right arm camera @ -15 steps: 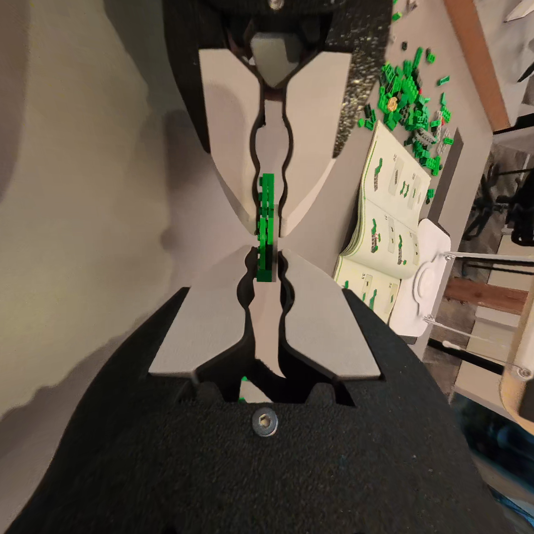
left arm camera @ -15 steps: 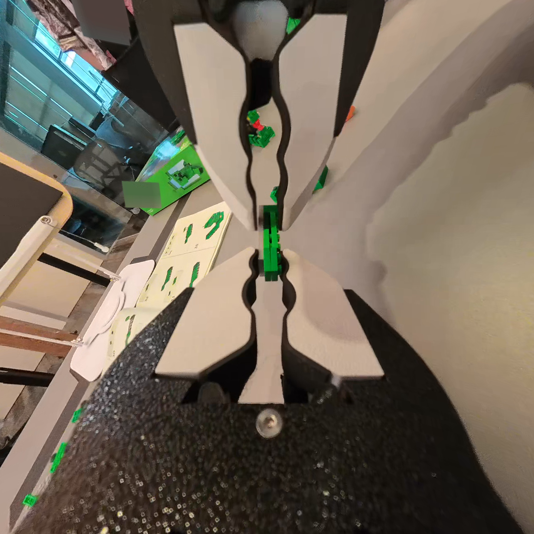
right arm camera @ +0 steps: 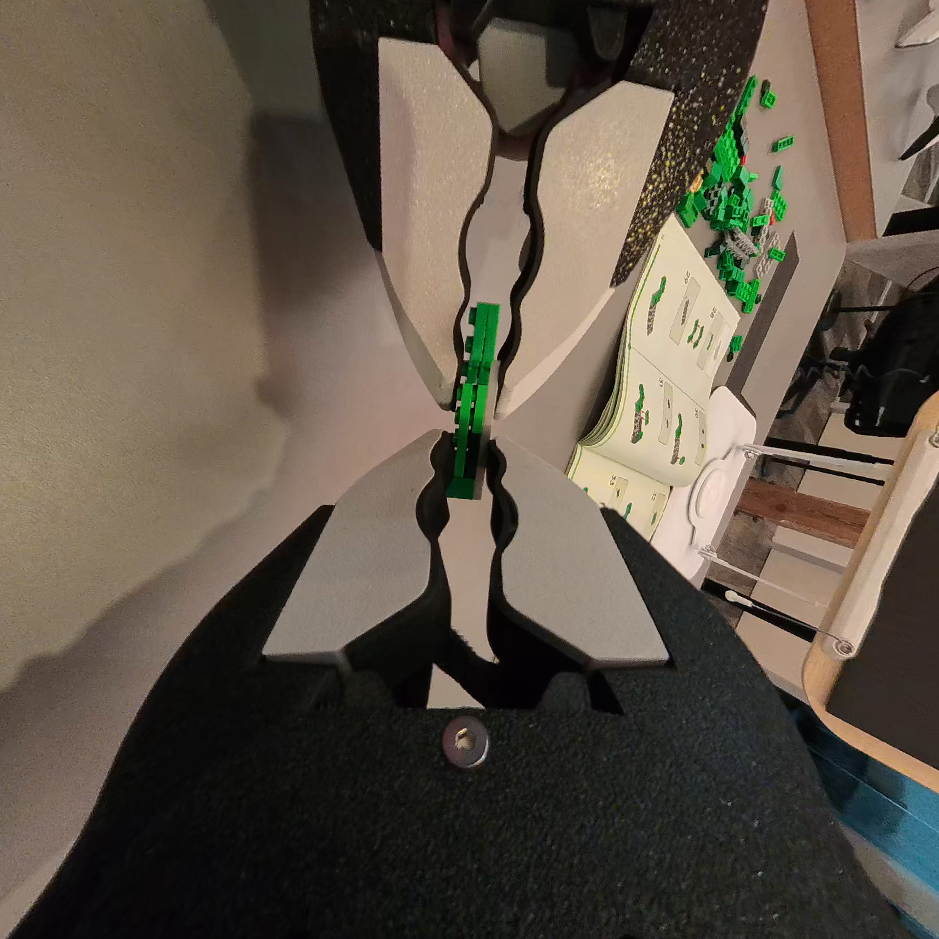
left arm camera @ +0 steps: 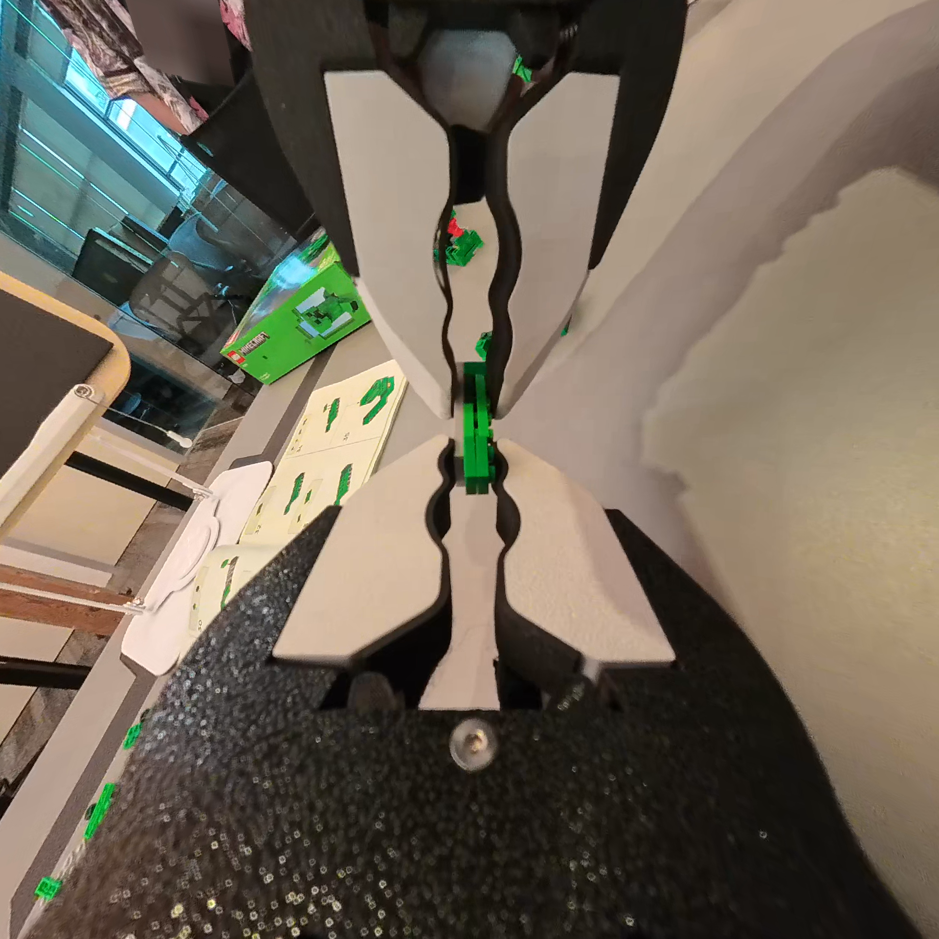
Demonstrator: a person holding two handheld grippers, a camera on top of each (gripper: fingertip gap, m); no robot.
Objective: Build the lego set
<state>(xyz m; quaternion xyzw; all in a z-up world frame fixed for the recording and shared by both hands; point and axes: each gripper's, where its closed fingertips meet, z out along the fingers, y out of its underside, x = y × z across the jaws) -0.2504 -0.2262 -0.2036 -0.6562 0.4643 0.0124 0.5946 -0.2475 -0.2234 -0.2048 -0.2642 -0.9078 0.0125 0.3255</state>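
Left wrist view: left gripper (left arm camera: 475, 460) and right gripper (left arm camera: 475, 401) meet tip to tip at frame centre, both clamping green lego strip (left arm camera: 476, 432), long axis running between them.

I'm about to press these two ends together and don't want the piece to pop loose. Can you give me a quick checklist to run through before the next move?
1. Left gripper clamped on the green lego assembly: ok, both fingertips touch it.
2. Right gripper clamped on the same assembly: ok, it holds the opposite end.
3. Grippers facing each other in line: ok, tips nearly meet.
4. Assembly straight between the grips: not ok, it looks slightly slanted in the right wrist view.
5. Plates fully seated on each other: cannot tell, seen edge-on only.
6. Instruction booklet open for reference: ok, lying beside the loose brick pile.
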